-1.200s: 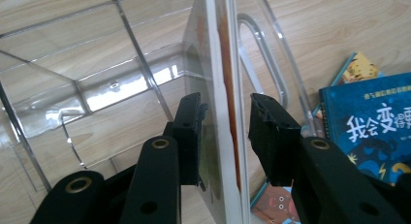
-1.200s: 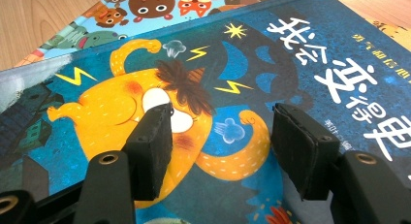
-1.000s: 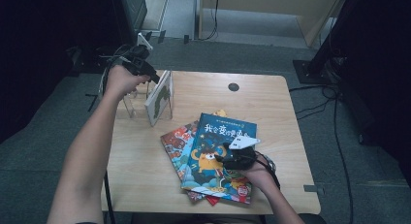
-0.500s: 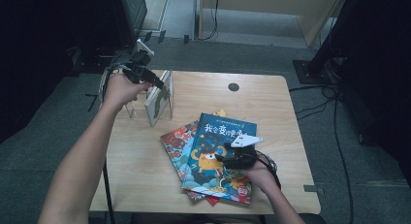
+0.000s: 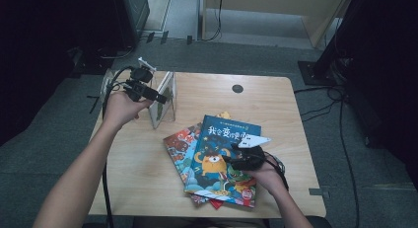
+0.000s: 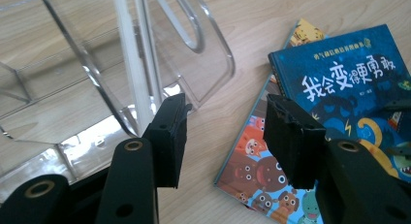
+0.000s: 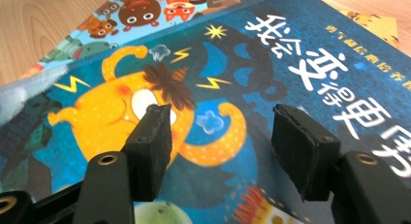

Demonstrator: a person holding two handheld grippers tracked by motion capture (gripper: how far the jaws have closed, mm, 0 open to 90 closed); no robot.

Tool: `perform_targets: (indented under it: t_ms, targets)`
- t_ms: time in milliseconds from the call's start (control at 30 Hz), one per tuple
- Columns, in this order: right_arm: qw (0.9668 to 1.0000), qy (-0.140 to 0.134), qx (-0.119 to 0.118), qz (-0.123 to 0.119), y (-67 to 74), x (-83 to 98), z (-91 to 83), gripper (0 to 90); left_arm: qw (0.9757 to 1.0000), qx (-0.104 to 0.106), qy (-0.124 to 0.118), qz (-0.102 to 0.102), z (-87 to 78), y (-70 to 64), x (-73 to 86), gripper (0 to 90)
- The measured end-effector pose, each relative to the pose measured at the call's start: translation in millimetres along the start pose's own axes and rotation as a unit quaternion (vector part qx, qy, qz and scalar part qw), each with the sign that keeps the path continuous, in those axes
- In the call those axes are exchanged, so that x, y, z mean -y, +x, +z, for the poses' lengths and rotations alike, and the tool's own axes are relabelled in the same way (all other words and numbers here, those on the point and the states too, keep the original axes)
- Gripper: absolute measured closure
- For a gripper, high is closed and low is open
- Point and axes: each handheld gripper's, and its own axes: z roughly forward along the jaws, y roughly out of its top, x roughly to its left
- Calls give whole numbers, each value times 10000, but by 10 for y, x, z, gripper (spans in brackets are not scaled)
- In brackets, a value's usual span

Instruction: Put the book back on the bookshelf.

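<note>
Hovering over the blue book [image 5: 224, 161] at lower centre of the high view, your right gripper [image 5: 245, 158] has its jaws apart with nothing between them. The book tops a fanned stack, long axis running up-frame, tilted right. Your left gripper [image 5: 158, 96], upper left by the clear acrylic stand [image 5: 165, 97], has just been opening and holds nothing; the right hand is nearer the book

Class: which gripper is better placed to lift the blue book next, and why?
Probably the right gripper: it hovers open directly over the blue book. The left gripper, its fingers just opening, sits by the clear stand.
</note>
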Motion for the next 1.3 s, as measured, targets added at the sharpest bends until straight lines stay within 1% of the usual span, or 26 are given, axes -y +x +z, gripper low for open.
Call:
perform_targets:
  t_ms: [33,67,133,167,200,233,267,300,333,433,533,567,600,700,733,767,800,867,900,967,1033,1067,1133,1167,1200,1300]
  targets:
    - [10000,13,-4,-32,-10,4,-8,409,10000,9,-54,76,6,-29,28,500]
    - [10000,13,-4,-32,-10,4,-8,409,10000,9,-54,76,6,-29,28,502]
    - [10000,3,22,-21,-30,11,-29,414,9998,32,-25,182,30,-91,75,503]
    - [10000,-5,43,-3,-41,14,-36,414,9998,8,-59,192,37,-120,97,502]
    - [10000,-27,60,28,-63,19,-47,414,9996,126,-90,215,53,-157,136,498]
    - [10000,-27,60,28,-63,19,-47,414,9996,126,-90,215,53,-157,136,494]
    - [10000,-17,78,47,-79,26,-58,415,9994,182,-115,264,83,-206,186,494]
    - [10000,-17,78,47,-79,26,-58,415,9994,182,-115,264,83,-206,186,493]
    - [9999,-20,83,75,-85,30,-64,416,9992,231,-120,297,128,-240,230,491]
    - [9999,-23,96,63,-90,32,-71,416,9990,252,-130,331,164,-262,278,489]
    - [9999,-18,109,77,-91,43,-86,418,9986,334,-227,345,217,-285,382,484]
    - [9999,-18,109,77,-91,43,-86,418,9986,334,-227,345,217,-285,382,481]
    - [9999,-17,118,62,-100,55,-91,419,9987,358,-173,330,264,-295,431,476]
    - [9999,-2,129,97,-103,63,-105,419,9985,367,-148,369,308,-307,483,474]
    - [9998,-18,132,116,-113,73,-119,418,9984,377,-180,387,326,-310,509,471]
    - [9998,-18,132,116,-113,73,-119,418,9981,419,-173,415,345,-305,532,471]
    - [9998,-27,134,143,-116,80,-123,418,9981,451,-158,394,368,-306,555,471]
    - [9998,11,160,138,-126,103,-134,419,9979,473,-118,420,418,-317,604,467]
    - [9997,26,159,164,-126,112,-137,420,9978,479,-103,442,434,-325,619,464]
    - [9997,27,184,163,-137,128,-145,420,9980,419,-106,472,487,-360,664,458]
    - [9995,43,212,215,-147,147,-160,417,9973,566,-94,459,557,-389,715,450]
    - [9994,39,252,243,-155,160,-175,414,9972,584,-87,466,583,-402,732,451]
    - [9991,23,305,286,-168,181,-197,414,9967,631,-102,507,654,-431,781,483]
    - [9990,-2,322,308,-173,193,-207,414,9967,599,-41,555,686,-442,793,481]
    - [9988,-12,350,352,-170,205,-217,415,9966,585,-58,583,716,-457,812,478]
    - [9985,-46,401,359,-170,239,-250,418,9960,689,-102,563,772,-491,843,458]
